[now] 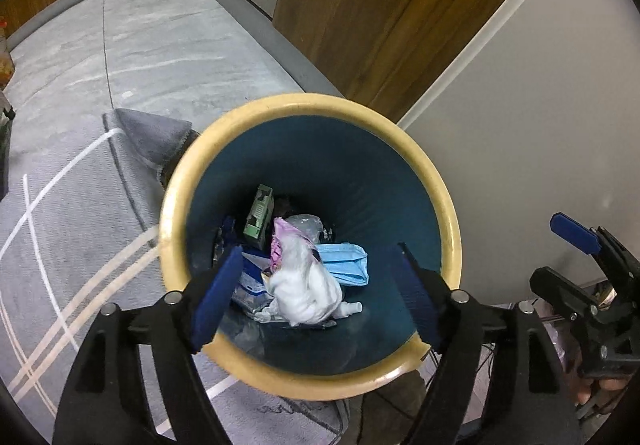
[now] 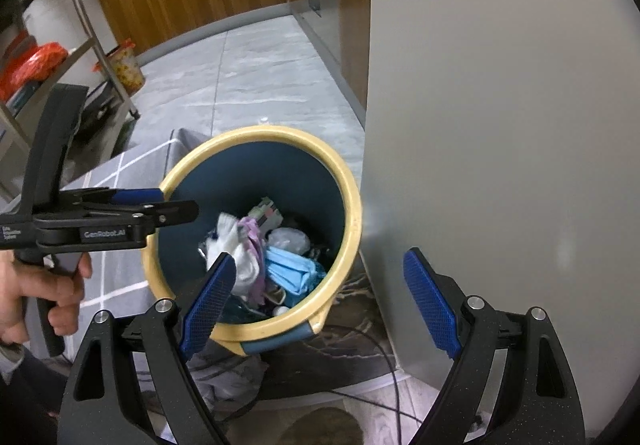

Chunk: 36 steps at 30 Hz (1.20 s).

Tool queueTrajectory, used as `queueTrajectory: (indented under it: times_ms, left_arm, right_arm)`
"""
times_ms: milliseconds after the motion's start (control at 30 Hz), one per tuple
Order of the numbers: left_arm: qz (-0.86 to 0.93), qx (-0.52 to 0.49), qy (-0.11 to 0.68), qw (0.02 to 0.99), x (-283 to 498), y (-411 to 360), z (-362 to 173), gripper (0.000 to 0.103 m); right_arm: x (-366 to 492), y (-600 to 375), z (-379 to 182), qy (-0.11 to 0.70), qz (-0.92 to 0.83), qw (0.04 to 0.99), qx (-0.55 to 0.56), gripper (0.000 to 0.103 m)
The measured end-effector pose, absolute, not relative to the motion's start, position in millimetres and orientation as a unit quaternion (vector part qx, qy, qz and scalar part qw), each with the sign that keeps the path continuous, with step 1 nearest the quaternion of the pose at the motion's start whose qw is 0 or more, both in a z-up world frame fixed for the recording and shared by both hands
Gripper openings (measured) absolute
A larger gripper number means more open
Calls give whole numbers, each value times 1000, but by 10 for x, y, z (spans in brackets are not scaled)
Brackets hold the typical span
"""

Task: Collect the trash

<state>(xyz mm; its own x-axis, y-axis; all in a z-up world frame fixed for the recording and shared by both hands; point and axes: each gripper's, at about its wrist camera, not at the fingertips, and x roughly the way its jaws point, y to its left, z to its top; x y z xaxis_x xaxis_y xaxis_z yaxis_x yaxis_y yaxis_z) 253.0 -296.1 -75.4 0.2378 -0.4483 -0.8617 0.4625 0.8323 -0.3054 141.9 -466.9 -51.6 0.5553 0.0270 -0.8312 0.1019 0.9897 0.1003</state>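
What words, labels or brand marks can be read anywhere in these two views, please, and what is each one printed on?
"GenRobot.AI": white print on the side of the left gripper, seen from the right wrist.
Small white lines at the gripper's rear end: too small to read.
Green carton in the bin: print blurred, unreadable.

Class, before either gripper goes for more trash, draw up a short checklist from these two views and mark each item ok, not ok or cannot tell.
1. Left gripper jaws open, nothing between the pads: ok.
2. Right gripper open and empty: ok.
3. White crumpled wad lies inside the bin, not caught on the rim: ok.
4. Blue face mask is also in the bin: ok.
5. Bin stands upright with room left: ok.
6. More trash left on the floor: cannot tell.
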Motion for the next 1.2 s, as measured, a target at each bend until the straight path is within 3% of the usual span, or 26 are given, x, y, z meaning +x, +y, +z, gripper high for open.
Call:
queueTrajectory:
  times_ms: [567, 1200]
  left_arm:
    - [-272, 3, 469, 840, 1773, -2290, -2, 97]
    - [-250, 25, 395, 884, 720, -2081, 258, 97]
  right_arm:
    - [1042, -4439, -363, 454, 5, 886, 91, 90]
    - [107, -4021, -132, 353, -6, 935, 46, 94]
